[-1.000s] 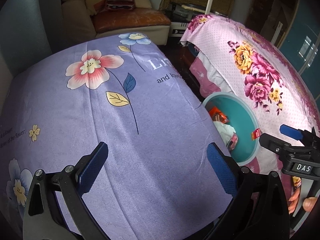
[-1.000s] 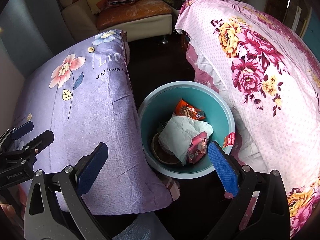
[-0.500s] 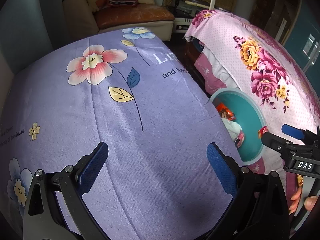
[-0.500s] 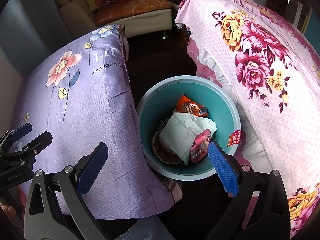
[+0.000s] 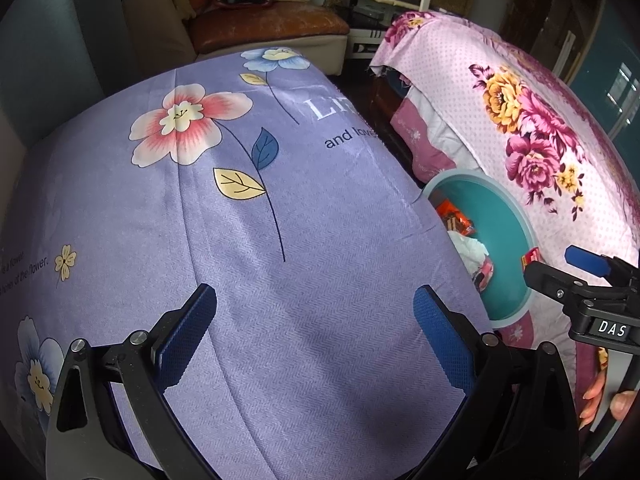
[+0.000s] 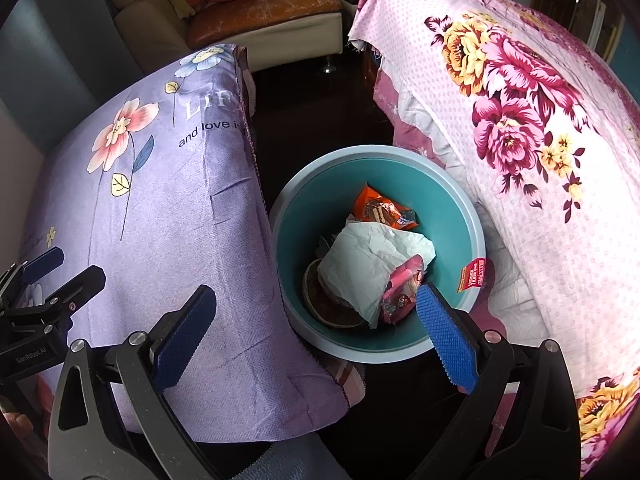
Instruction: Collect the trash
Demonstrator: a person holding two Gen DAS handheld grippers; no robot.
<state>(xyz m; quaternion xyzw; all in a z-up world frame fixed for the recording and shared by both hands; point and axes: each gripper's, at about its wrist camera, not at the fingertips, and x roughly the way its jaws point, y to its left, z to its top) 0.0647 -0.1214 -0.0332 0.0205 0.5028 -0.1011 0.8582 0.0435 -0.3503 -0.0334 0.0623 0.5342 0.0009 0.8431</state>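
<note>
A teal trash bin (image 6: 312, 208) stands on the dark floor between two covered beds. It holds an orange snack wrapper (image 6: 380, 210), crumpled white paper (image 6: 368, 260), a pink wrapper (image 6: 402, 290) and a brown round item (image 6: 320, 300). My right gripper (image 6: 316, 336) hovers open over the bin's near rim, nothing between its fingers. My left gripper (image 5: 314, 336) hangs open above the purple floral sheet (image 5: 240, 220), also holding nothing. In the left wrist view the bin (image 5: 508, 220) shows at the right, partly hidden by the sheet's edge, with the right gripper (image 5: 576, 276) beside it.
A pink floral bedspread (image 6: 540, 140) rises right of the bin, the purple sheet (image 6: 160, 200) left of it. A beige sofa (image 6: 260, 12) with an orange cushion and a bag stands at the back. A hand's fingers (image 5: 600, 400) show at the lower right.
Both grippers have stayed open. The right wrist view has drawn slightly closer over the bin; the left wrist view has shifted a little, the bin sliding rightward in it.
</note>
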